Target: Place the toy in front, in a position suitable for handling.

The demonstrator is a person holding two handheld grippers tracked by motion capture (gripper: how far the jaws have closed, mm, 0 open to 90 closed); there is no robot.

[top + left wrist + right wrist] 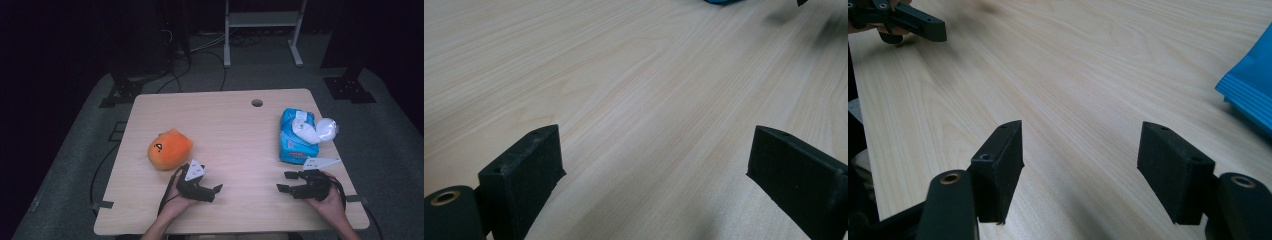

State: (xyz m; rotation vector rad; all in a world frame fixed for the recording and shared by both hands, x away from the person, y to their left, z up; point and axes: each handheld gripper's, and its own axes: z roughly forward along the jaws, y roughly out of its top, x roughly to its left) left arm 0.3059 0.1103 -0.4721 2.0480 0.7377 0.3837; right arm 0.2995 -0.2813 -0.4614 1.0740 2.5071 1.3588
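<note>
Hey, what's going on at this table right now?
A person sits at a wooden table with a gripper in each hand. The left gripper sits beside an orange plush toy, and the right gripper is just in front of a blue wipes pack. Both have open jaws with nothing between them, so nothing has been picked up.

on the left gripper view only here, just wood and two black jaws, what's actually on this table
Observer: An orange plush toy lies on the table, just beyond the left gripper.
Operator: anything on the other side
Observer: A blue wipes pack lies just beyond the right gripper, with a white wad at its far right corner.
Operator: right jaws holding anything
Observer: No. The right gripper view shows them open over bare wood.
</note>
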